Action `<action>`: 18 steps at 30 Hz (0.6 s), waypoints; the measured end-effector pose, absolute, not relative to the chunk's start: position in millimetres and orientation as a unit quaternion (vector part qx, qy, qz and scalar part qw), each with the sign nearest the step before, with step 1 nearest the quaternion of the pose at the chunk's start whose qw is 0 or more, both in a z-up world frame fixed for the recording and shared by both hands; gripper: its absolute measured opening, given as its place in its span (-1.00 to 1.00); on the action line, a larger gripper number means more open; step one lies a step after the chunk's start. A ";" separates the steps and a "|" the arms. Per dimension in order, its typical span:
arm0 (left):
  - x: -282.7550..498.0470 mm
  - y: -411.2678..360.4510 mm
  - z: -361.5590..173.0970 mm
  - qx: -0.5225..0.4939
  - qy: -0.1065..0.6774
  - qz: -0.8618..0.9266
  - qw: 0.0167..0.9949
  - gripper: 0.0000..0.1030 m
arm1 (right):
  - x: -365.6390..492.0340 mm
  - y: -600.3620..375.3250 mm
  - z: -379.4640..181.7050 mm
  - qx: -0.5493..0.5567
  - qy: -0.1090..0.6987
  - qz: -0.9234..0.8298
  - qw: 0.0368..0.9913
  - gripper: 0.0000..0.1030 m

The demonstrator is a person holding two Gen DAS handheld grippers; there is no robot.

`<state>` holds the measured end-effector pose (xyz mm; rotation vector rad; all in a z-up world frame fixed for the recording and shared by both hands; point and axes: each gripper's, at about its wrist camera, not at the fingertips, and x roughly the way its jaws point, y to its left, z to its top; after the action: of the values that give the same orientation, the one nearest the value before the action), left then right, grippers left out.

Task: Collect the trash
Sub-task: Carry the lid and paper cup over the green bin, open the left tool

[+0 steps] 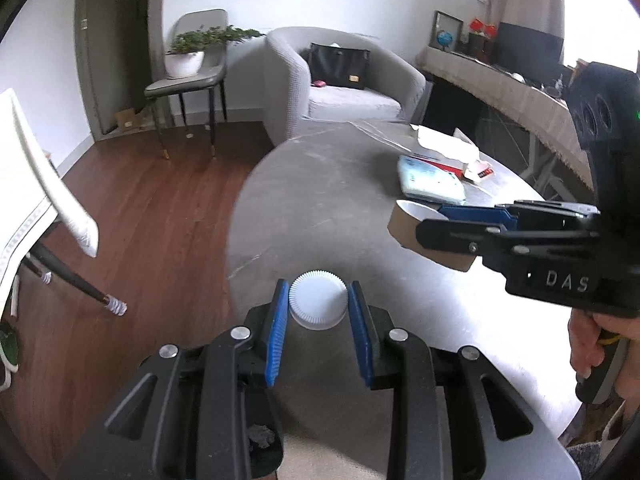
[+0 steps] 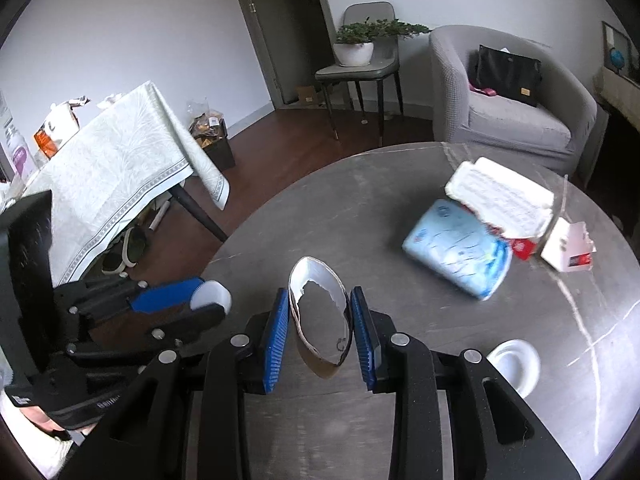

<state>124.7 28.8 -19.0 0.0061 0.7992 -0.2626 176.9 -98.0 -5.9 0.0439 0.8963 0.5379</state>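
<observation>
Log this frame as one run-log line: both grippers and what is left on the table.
left gripper: shut on white paper cup | right gripper: shut on squashed brown cup | round table: blue pack, white lid

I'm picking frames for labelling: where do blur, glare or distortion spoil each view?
Left wrist view: glare whitens the round grey table near its middle; fisheye bends the edges. Right wrist view: the pale blue plastic pack is motion-blurred.
</observation>
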 end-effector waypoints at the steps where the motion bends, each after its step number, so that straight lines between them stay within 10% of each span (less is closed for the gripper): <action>1: 121.6 33.7 -18.9 0.002 0.388 -0.123 0.913 -0.37 | 175.9 -94.8 -5.5 0.020 0.426 0.259 0.866 -0.39; 18: 90.1 111.8 -37.0 -0.028 0.402 -0.061 0.913 -0.37 | 138.9 -42.3 -3.2 -0.003 0.412 0.288 0.864 -0.39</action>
<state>90.1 111.8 -37.0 -0.0579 0.8276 -0.1255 138.9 -42.3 -3.2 -0.0065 0.8639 0.6040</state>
